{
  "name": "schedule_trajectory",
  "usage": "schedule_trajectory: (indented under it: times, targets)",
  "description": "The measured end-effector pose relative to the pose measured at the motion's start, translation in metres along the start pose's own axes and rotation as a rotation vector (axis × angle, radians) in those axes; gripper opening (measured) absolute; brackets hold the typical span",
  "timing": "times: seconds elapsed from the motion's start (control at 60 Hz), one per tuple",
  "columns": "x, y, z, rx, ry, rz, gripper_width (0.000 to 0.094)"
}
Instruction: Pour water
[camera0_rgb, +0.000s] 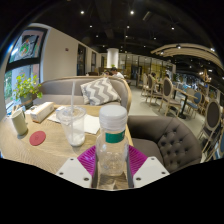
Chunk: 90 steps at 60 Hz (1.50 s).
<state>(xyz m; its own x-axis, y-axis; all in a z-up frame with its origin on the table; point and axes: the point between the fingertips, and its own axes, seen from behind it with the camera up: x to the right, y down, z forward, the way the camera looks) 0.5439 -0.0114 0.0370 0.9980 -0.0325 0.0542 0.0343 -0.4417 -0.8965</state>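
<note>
A clear plastic water bottle (112, 148) with a green cap stands upright between my gripper's (112, 163) two fingers. Both magenta pads (88, 160) press against its sides, so the gripper is shut on the bottle. Just ahead and to the left, a clear plastic cup (73, 127) with a straw stands on the wooden table (50, 150). The bottle's base is hidden behind the fingers.
A red coaster (37, 139) lies left of the cup. A white tissue box (41, 111) and a potted plant (20, 112) stand farther left. Grey sofas (165, 135) with a patterned cushion (100, 91) curve round the table; café chairs lie beyond.
</note>
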Motion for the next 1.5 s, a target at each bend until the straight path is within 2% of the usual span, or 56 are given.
schedule_trajectory:
  times: [0.2, 0.483, 0.717, 0.85, 0.967, 1.133, 1.367, 1.5]
  targets:
    - [0.011, -0.011, -0.005, -0.009, 0.073, -0.049, 0.0408]
    - [0.002, -0.110, -0.043, 0.051, 0.242, -0.346, 0.0407]
    - [-0.087, -0.209, -0.071, 0.125, 0.447, -0.794, 0.0408]
    - [-0.169, -0.239, -0.069, 0.158, 0.499, -1.100, 0.0406]
    - [-0.240, -0.239, -0.053, 0.163, 0.506, -1.360, 0.0406]
    - [-0.306, -0.207, -0.015, 0.111, 0.494, -1.727, 0.0404]
    - [-0.330, -0.175, 0.017, 0.000, 0.501, -2.016, 0.0406]
    - [-0.330, -0.172, 0.017, -0.016, 0.482, -2.004, 0.0404]
